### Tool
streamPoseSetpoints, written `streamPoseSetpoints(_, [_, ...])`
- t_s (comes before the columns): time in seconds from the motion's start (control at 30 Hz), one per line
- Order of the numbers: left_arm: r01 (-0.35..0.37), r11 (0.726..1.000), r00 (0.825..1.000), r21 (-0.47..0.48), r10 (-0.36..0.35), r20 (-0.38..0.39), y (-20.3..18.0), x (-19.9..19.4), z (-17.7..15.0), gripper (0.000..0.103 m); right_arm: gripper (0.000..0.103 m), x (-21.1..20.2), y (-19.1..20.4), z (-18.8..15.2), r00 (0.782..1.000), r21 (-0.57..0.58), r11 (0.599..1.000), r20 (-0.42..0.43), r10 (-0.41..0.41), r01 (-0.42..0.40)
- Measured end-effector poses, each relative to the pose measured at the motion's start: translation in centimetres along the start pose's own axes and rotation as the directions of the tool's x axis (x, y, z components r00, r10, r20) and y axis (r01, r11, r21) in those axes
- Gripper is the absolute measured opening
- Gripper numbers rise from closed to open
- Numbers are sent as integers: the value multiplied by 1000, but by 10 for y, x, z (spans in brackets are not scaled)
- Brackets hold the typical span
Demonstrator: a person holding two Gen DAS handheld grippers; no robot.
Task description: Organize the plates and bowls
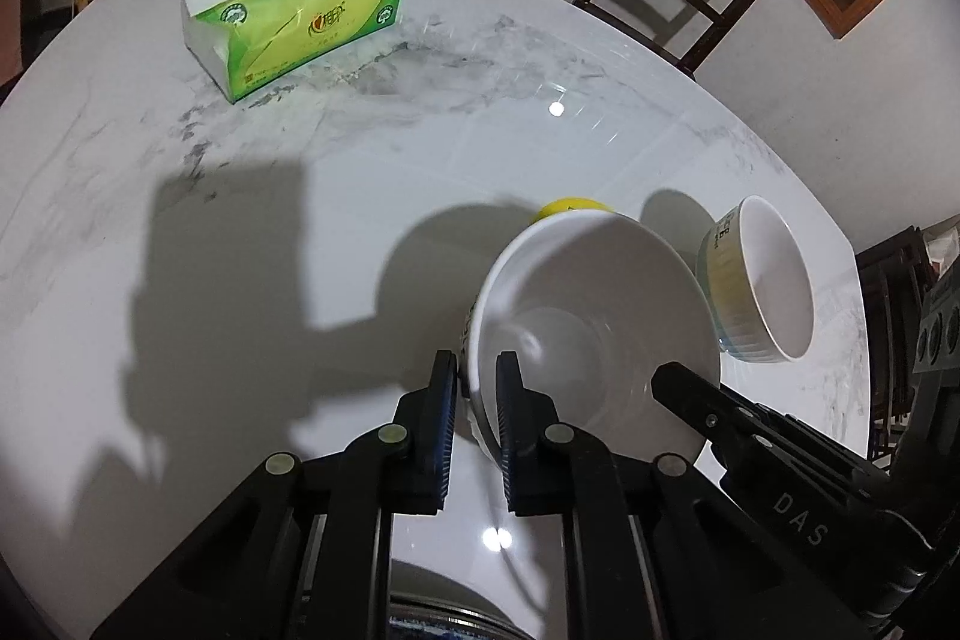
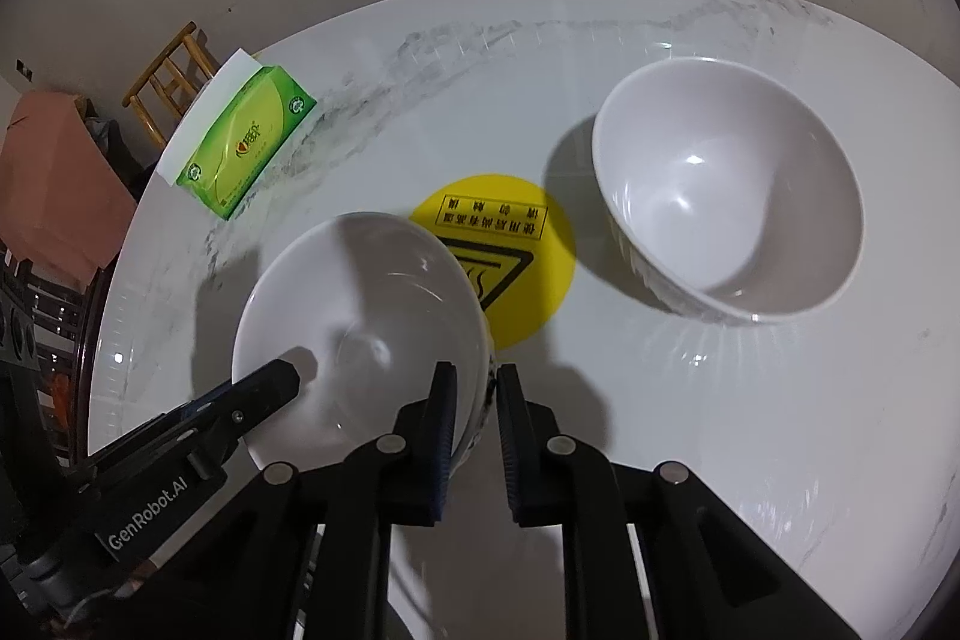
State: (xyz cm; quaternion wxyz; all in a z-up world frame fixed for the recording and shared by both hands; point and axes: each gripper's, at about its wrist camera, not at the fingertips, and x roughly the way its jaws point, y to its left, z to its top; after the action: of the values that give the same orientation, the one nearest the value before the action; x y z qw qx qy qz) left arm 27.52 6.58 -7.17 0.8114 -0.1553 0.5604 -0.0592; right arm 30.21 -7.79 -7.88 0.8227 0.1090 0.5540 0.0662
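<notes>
Both your grippers pinch one white bowl (image 2: pixel 360 322) by opposite rim edges: your left gripper (image 1: pixel 477 388) on its left rim, your right gripper (image 2: pixel 474 400) on its right rim. It looks lifted, though I can't be sure. Ahead-right of your right gripper sits the second bowl (image 2: pixel 729 196), beyond the yellow sticker (image 2: pixel 522 250).

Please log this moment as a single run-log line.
left gripper: shut on near bowl rim | right gripper: shut on opposite rim | far bowl: on table
</notes>
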Motion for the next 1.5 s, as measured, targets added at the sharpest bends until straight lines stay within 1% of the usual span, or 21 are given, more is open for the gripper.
streamPoseSetpoints(0.13, [-3,1000,1000,-1,3,-3,1,-5,-4,10,14,-4,2,-8,1000,12,1000,-13,15,-15])
streamPoseSetpoints(0.33, [-5,1000,1000,-6,5,15,5,-22,-18,10,14,-19,10,-22,1000,-1,1000,-7,23,-23])
streamPoseSetpoints(0.5, [-1,1000,999,-12,1,32,6,-40,-31,10,14,-37,17,-35,1000,-9,1000,4,30,-30])
streamPoseSetpoints(0.83, [-5,1000,997,11,5,72,-3,-81,-59,10,14,-79,19,-62,998,-15,998,39,55,-54])
streamPoseSetpoints(1.13, [-3,999,995,53,-3,103,-25,-111,-87,10,14,-120,8,-90,994,-9,998,86,60,-60])
streamPoseSetpoints(1.37, [16,996,994,86,-25,107,-49,-125,-112,10,14,-149,-11,-113,992,15,999,118,50,-52])
streamPoseSetpoints(1.5, [13,994,992,109,-26,123,-66,-131,-127,10,14,-163,-23,-126,989,28,999,141,38,-43])
